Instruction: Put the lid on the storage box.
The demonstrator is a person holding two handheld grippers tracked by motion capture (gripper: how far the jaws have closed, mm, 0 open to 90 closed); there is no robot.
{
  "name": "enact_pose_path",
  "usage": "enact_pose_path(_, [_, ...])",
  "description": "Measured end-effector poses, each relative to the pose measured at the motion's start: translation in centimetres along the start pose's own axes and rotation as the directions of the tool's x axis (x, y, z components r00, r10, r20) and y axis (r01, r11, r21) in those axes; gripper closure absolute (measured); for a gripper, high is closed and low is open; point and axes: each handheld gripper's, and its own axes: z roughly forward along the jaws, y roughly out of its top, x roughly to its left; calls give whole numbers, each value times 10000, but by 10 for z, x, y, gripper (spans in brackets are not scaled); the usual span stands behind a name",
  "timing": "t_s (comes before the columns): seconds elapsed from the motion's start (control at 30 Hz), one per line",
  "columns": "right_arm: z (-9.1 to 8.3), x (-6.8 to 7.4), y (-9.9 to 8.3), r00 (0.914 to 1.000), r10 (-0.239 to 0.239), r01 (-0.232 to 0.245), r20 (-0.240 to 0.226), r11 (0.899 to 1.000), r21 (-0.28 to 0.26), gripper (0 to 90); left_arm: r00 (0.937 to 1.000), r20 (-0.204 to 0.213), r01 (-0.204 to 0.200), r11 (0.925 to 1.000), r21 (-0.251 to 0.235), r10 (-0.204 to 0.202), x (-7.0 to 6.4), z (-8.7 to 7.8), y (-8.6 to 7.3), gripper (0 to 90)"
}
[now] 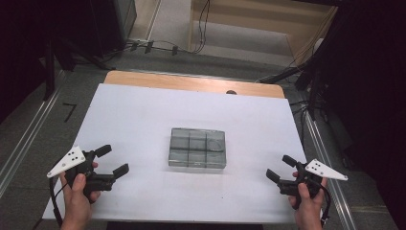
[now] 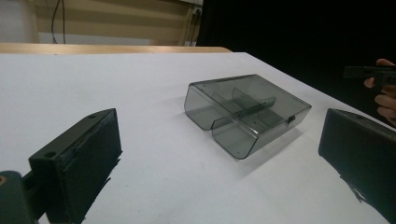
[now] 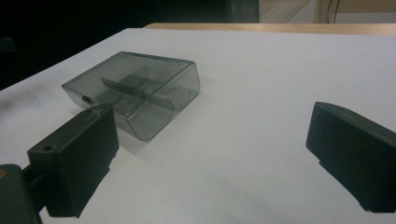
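Both the left gripper (image 1: 114,160) and the right gripper (image 1: 278,168) hover spread wide and empty, well apart at either side of the smoky clear plastic box (image 1: 197,148) lying shut mid-sheet on the white table cover (image 1: 129,115). It looks light, rigid and slick (divider walls show through), so pinching its short ends or rounded front edge seems safest.

We count one clear smoky-grey plastic box (image 1: 197,148) on the one white-covered table (image 1: 143,115), and through its closed lid we make out six compartments, two rows of three. We count two hand-held grippers, a left gripper (image 1: 114,160) and a right gripper (image 1: 280,166), each with two black jaws and one grey three-cornered plate on top, and two hands holding them, one apiece. Beyond the table's far edge we see several dark cables (image 1: 158,45) on the floor, too tangled for us to number.
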Motion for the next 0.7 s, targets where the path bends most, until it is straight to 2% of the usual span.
enact_pose_path(0.37, [-6, -13, -4, 9992, 78, -78, 381, 10000, 14, 9, 9997, -249, -24, 9999, -106, 22, 10, -8, -2, 0])
enact_pose_path(0.5, [-8, -15, -4, 9992, 74, -73, 380, 10000, -37, 9, 9988, -429, -223, 9998, -1, 223, 13, -12, -3, 0])
enact_pose_path(0.7, [-9, -19, -6, 9989, 135, -132, 448, 9999, -70, 7, 9989, -464, -67, 10000, -21, 66, 18, -14, -5, 0])
